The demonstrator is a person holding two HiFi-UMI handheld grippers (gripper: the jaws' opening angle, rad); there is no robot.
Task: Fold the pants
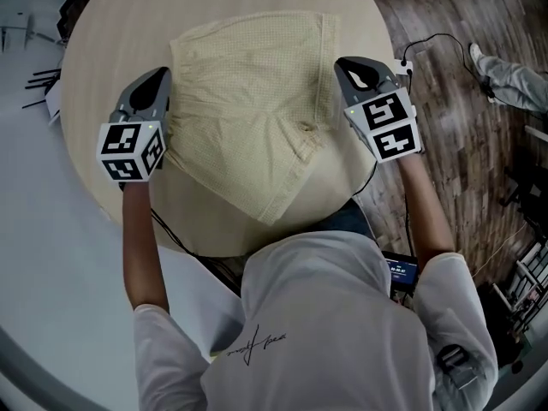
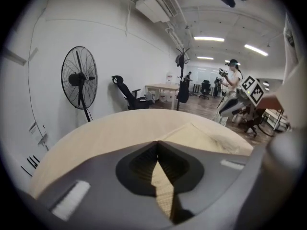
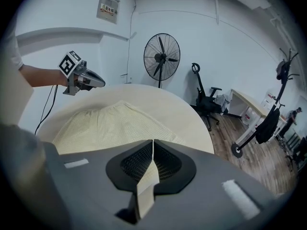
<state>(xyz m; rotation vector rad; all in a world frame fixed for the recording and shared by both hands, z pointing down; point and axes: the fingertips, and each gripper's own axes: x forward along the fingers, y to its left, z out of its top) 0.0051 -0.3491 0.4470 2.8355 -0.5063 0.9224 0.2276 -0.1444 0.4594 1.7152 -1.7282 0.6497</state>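
Pale yellow pants (image 1: 248, 101) lie spread on the round wooden table (image 1: 111, 41), one leg end hanging toward the near edge. My left gripper (image 1: 161, 77) is at the fabric's left edge, shut on a fold of it. In the left gripper view the cloth (image 2: 160, 183) shows between the jaws of my left gripper (image 2: 157, 143). At the right edge of the cloth, my right gripper (image 1: 344, 63) is also shut on the pants. A strip of cloth (image 3: 146, 186) runs through the closed jaws of my right gripper (image 3: 153, 141). The rest of the pants (image 3: 105, 123) lies beyond them.
A black cable (image 1: 428, 45) runs over the wood floor to the table's right, near a person's shoe and leg (image 1: 505, 75). A standing fan (image 3: 161, 56) and an office chair (image 3: 208, 99) stand beyond the table. A screen device (image 1: 401, 271) sits low by my right side.
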